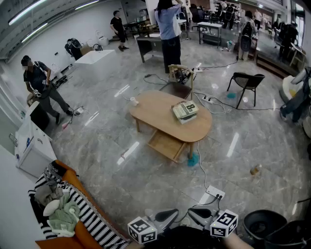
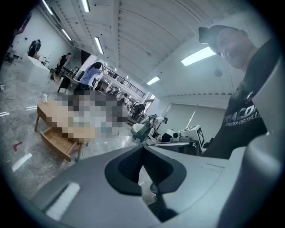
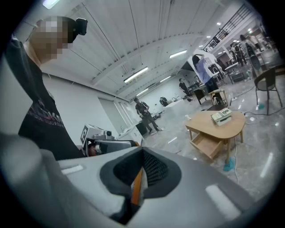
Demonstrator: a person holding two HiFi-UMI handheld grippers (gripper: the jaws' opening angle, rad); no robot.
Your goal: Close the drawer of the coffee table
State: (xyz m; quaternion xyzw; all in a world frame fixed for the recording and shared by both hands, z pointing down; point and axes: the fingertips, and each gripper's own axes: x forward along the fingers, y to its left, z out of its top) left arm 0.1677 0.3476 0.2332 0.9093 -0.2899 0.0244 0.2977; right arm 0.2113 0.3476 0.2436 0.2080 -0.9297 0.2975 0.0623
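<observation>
Glossy grey stone floor point(image 1: 97, 146) all around you, streaked with reflections of the ceiling light strips point(image 1: 29, 12). Far left, a white counter point(image 1: 95, 57) stands by the pale wall point(image 1: 48, 39). Black chair point(image 1: 246, 82) off to your right. White cabinet point(image 1: 31, 151) close on your left, power strip point(image 1: 214, 192) on the floor near you.

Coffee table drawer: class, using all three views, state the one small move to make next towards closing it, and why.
Probably step forward toward the coffee table. Its drawer stands pulled out on the near side, well across the floor, while the left tongs and right tongs sit shut at the head view's bottom edge, seemingly too far to push it.
</observation>
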